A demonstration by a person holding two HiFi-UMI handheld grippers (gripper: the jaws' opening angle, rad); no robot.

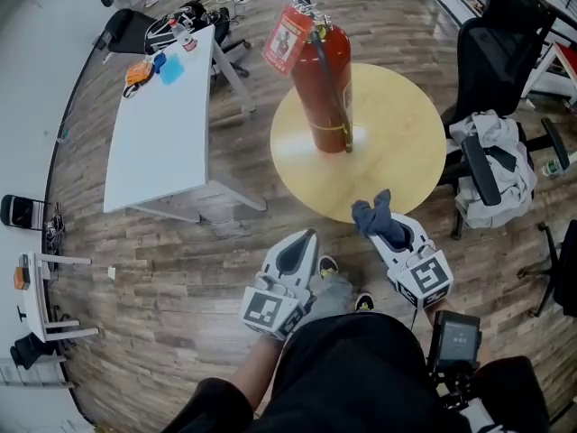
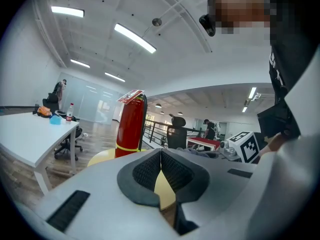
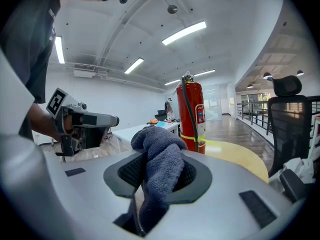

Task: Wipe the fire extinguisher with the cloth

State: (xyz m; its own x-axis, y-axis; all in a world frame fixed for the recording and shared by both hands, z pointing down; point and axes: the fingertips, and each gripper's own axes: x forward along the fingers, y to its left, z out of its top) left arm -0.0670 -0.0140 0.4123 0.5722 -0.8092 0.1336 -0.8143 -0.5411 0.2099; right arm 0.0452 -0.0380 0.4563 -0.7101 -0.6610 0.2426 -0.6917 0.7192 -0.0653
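Note:
A red fire extinguisher (image 1: 322,84) with a black hose and a hanging tag stands upright on the round yellow table (image 1: 397,152). It also shows in the left gripper view (image 2: 131,126) and the right gripper view (image 3: 192,116). My right gripper (image 1: 389,225) sits at the table's near edge, shut on a grey-blue cloth (image 1: 377,216) that bunches up from its jaws (image 3: 159,170). My left gripper (image 1: 298,253) is lower and to the left, off the table, its jaws shut on nothing (image 2: 160,176).
A white rectangular table (image 1: 158,124) with small items stands to the left. A black office chair (image 1: 491,79) draped with grey clothing (image 1: 491,165) is on the right. Wooden floor surrounds the round table.

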